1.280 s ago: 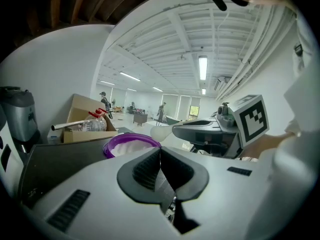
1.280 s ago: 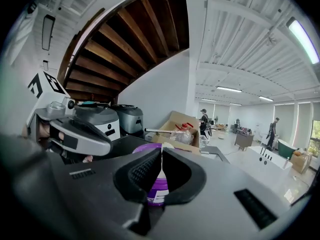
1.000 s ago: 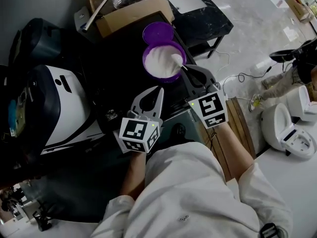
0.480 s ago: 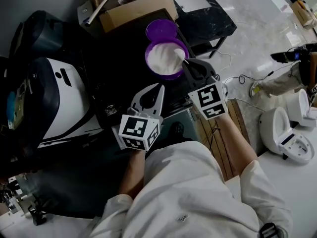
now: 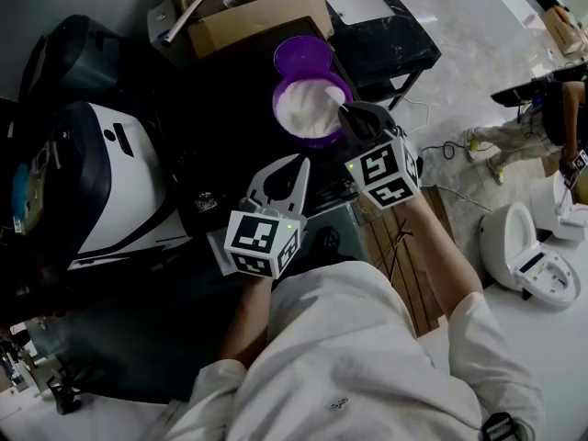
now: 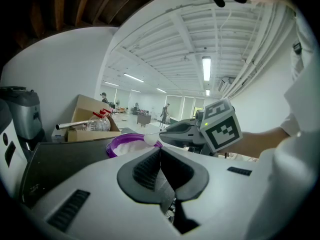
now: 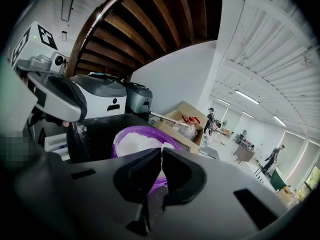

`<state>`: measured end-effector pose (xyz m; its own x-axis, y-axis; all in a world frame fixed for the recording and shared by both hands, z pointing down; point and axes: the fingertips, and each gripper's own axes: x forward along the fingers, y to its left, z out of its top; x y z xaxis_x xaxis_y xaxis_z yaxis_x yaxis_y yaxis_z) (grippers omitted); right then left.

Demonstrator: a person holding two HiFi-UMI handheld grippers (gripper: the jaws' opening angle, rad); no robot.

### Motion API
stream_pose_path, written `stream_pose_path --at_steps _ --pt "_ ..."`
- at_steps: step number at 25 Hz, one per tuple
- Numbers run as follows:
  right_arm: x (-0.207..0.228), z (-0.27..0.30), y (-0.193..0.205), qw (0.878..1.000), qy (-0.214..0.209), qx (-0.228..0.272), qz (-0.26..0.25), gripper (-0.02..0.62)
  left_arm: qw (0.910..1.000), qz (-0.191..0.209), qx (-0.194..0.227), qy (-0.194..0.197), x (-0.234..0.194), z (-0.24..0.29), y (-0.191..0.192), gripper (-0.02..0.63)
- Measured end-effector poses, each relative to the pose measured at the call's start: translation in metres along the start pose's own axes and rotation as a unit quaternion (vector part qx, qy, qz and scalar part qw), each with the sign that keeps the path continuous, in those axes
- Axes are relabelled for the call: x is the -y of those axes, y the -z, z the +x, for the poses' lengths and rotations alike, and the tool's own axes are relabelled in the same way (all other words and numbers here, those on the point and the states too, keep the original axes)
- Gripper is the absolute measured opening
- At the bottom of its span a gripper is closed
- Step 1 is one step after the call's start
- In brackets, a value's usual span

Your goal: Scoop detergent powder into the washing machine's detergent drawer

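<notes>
1. The right gripper (image 7: 161,166) has its jaws clamped on the thin white handle of a spoon (image 6: 150,140). The spoon's head reaches forward from the fingertips to the near edge of the purple bowl (image 5: 278,108).
2. The detergent powder (image 5: 308,110) fills that bowl just ahead of the right fingertips. The heap looks almost whole, and whether the spoon is loaded cannot be told.
3. The left gripper (image 6: 161,156) has its jaws pressed together with nothing between them. It hangs short of the bowl, near and to the left of the right gripper.
4. Progress, as a judgement: this is the scooping step. No view shows a detergent drawer clearly, so nothing looks delivered. Lifting a spoonful, carrying it over and tipping it out are all left to do.
5. Pose: both forearms reach forward from the body. The right gripper is angled leftward toward the bowl, with its marker cube turned up. The left gripper points straight ahead and sits lower and nearer the body.
6. Farther out, a purple lid (image 5: 303,55) lies just beyond the bowl on the same black surface (image 5: 216,127), with a cardboard box (image 5: 253,15) behind it. A white-and-dark appliance (image 5: 106,186) stands well left of the left fingertips.
</notes>
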<state>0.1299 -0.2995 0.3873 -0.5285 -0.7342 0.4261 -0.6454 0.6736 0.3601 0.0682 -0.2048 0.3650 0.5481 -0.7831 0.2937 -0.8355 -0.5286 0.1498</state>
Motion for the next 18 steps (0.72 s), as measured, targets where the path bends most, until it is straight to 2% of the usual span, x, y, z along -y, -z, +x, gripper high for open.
stream_pose_path --at_steps 12,18 --pt "0.001 0.013 0.008 0.999 -0.007 -0.029 -0.038 0.012 0.9999 -0.003 0.004 -0.013 -0.006 -0.009 0.001 0.018" --pt "0.001 0.019 0.014 0.998 -0.017 -0.04 -0.033 0.012 0.9998 -0.003 0.008 -0.016 -0.007 -0.012 0.001 0.018"
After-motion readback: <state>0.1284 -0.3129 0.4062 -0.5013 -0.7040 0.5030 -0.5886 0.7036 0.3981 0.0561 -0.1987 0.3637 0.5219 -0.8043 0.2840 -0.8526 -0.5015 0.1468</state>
